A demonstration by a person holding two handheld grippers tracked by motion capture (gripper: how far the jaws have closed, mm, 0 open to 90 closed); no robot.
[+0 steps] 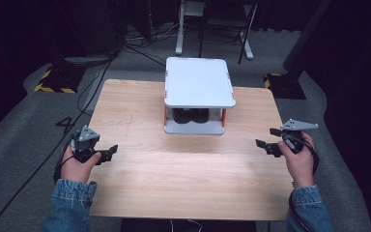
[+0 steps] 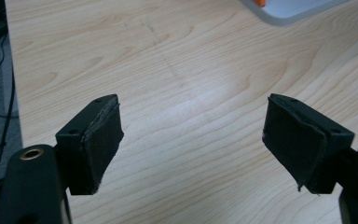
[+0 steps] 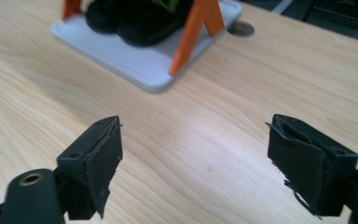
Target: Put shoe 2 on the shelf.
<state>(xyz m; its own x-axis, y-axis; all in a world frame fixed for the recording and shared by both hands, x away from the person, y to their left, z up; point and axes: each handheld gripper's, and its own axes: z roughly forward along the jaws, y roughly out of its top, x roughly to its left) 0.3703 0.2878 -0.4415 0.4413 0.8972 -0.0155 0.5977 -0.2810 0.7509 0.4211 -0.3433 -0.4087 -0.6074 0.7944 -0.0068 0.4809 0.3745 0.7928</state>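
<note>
The left gripper (image 1: 107,152) near the tabletop's (image 1: 183,183) left edge and the right gripper (image 1: 266,138) near its right edge are both wide open, holding nothing. The white rack (image 1: 199,82) stands by the far edge, with black shoes (image 1: 191,115) under its top.

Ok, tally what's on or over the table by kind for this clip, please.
Two-tier white rack with orange posts: 1
Black shoes on its lower shelf: 2
Hand-held grippers, left hand-held gripper and right hand-held gripper, both open and holding nothing: 2
Total: 5
</note>
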